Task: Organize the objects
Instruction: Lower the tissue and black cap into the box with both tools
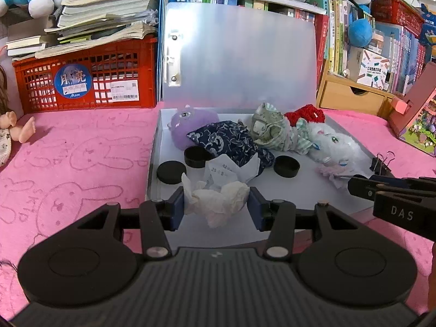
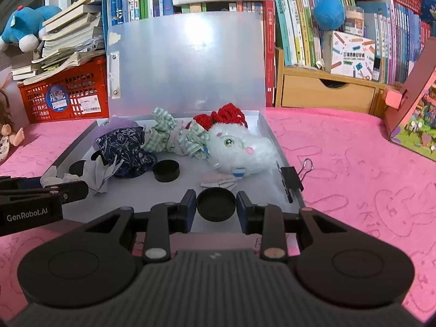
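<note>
An open translucent file box lies on the pink cloth, its lid standing up. Inside lie a purple plush, a navy floral pouch, a green striped doll, a white plush with a red hat, folded paper and three black caps. My left gripper is shut on a crumpled white tissue over the box's front. My right gripper is shut on a black cap at the box's front right.
A black binder clip grips the box's right wall. A red crate with books stands behind left, a wooden drawer and bookshelf behind right, a pink playhouse at far right, and a doll at far left.
</note>
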The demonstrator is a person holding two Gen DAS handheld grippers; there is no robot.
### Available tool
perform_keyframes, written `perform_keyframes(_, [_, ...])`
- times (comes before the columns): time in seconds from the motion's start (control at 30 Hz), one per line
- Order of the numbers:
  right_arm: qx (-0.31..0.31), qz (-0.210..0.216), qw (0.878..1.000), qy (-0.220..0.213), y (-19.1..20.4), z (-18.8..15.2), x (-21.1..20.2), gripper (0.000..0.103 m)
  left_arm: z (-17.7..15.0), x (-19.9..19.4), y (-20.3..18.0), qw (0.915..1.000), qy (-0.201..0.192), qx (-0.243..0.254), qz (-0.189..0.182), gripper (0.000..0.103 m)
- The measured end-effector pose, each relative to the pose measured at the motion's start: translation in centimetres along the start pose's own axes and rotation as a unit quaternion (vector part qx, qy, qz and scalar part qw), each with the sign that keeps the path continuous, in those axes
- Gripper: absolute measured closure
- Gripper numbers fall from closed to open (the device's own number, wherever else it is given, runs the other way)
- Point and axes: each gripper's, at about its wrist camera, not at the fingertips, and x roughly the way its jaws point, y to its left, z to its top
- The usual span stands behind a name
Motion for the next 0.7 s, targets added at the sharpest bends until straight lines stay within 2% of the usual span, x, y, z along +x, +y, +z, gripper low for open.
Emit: perform_keyframes(0.7, [0.007, 0.025, 1.000, 0.010, -0.4, -0.2, 1.0, 0.066, -0.3, 1.5, 0.3, 0.9998, 0.016, 0.001, 0.007, 0.049])
